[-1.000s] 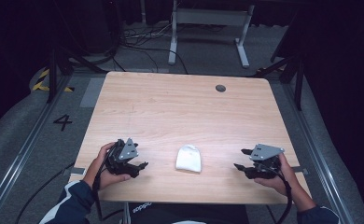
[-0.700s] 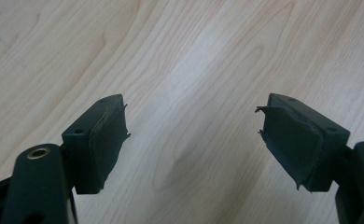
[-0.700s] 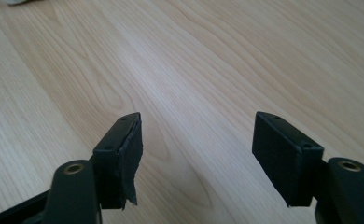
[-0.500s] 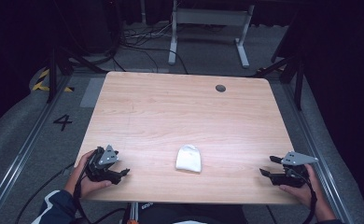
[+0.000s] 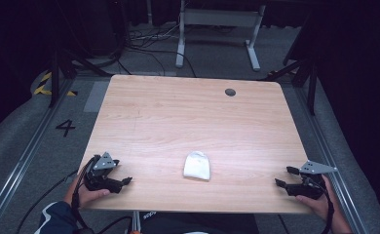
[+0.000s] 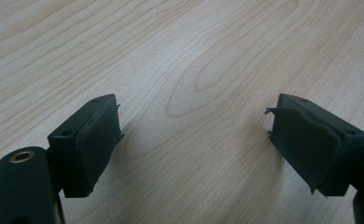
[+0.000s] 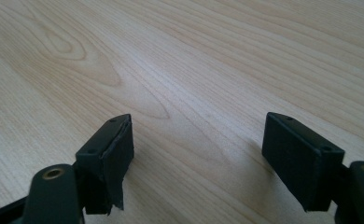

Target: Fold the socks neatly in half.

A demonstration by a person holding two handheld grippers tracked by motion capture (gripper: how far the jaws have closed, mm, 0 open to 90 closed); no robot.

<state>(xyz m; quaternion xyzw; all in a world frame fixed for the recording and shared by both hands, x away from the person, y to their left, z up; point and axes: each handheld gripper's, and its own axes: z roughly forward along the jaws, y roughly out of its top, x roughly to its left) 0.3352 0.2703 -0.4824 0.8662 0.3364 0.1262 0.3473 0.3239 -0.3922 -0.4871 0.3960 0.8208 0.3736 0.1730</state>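
**Two open grippers flank one white cloth on a wooden table**

One small white folded cloth (image 5: 197, 165) lies on the wooden table (image 5: 193, 112), near its front edge and roughly midway between the two hand-held grippers. It touches neither of them.

The left gripper (image 5: 125, 181) sits at the table's front left corner, held by one hand (image 5: 83, 192) whose dark sleeve (image 5: 56, 219) comes in from the bottom of the high view. Its two jaws stand spread wide with bare wood between them, as the left gripper view (image 6: 194, 140) shows; nothing is held. Both of its black pads look frayed at the edges. The cloth lies to this gripper's right, well apart from its tips.

The right gripper (image 5: 284, 176) sits at the front right corner, held by the other hand (image 5: 319, 202). Its two jaws are likewise spread wide and hold nothing, with plain wood grain between them in the right gripper view (image 7: 199, 149). The cloth lies to this gripper's left, well apart.

Each gripper carries one grey three-cornered plate on top, two in all. Both grippers point inward, toward the cloth.

Far beyond both grippers, near the table's back edge, there is one round dark hole (image 5: 230, 92) in the tabletop. On the floor left of the table, beyond the left gripper, one painted numeral 4 (image 5: 65, 127) shows.
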